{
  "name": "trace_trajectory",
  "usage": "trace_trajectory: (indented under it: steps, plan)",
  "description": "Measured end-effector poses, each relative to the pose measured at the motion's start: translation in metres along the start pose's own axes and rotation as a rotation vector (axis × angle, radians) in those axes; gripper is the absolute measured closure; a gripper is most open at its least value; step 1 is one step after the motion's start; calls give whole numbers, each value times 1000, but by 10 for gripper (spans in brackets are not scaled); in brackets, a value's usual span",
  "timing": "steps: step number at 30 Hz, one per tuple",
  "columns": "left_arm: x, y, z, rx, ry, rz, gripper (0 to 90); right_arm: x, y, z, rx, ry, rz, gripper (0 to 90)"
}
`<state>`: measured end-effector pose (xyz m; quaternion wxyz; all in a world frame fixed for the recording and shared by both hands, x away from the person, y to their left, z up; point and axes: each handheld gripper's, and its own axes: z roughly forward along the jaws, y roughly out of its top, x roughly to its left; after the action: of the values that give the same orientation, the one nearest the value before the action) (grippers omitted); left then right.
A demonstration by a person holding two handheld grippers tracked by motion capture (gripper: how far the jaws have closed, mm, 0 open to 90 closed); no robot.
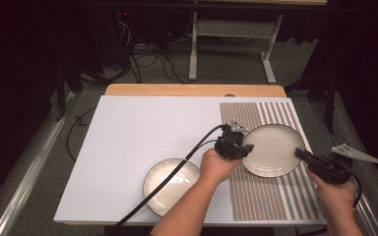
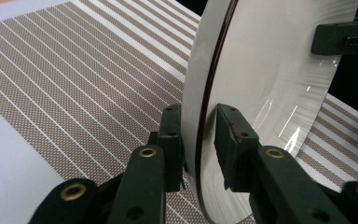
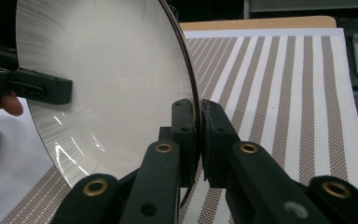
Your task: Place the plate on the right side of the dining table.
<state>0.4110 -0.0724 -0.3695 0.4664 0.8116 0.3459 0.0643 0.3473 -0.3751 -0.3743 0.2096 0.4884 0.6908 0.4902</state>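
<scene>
High view: two grippers on one white plate, over the striped mat at the bench's right side. Left gripper clamped on the plate's left rim, right gripper on its right rim. Left gripper view: jaws narrowly parted with the dark-edged rim between them, one jaw against the underside, the other against the glossy top face; opposite gripper's jaw gripping the far edge. Right gripper view: jaws nearly together, pinching the rim. Plate apparently tilted and lifted off the mat, though contact with the mat hard to judge from any view. Second plate flat on the white bench sheet, near the front edge, left of the mat, partly under the left forearm and crossed by the left gripper's cable. Well apart from the held plate.
</scene>
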Motion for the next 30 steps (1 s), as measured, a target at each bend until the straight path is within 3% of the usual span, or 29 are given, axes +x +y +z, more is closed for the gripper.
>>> trace_trajectory:
  steps: [6, 21, 30]
  plan:
    - [-1, -4, 11, 14, 0, -22, 719, -5, -4, 2, 13, -22, 2, 866]
    - [-3, -7, 19, 47, 22, -14, 717, -8, -9, 6, 34, -54, -7, 862]
    - [-3, -7, 25, 53, 60, -22, 697, -10, -10, 7, 33, -51, 0, 866]
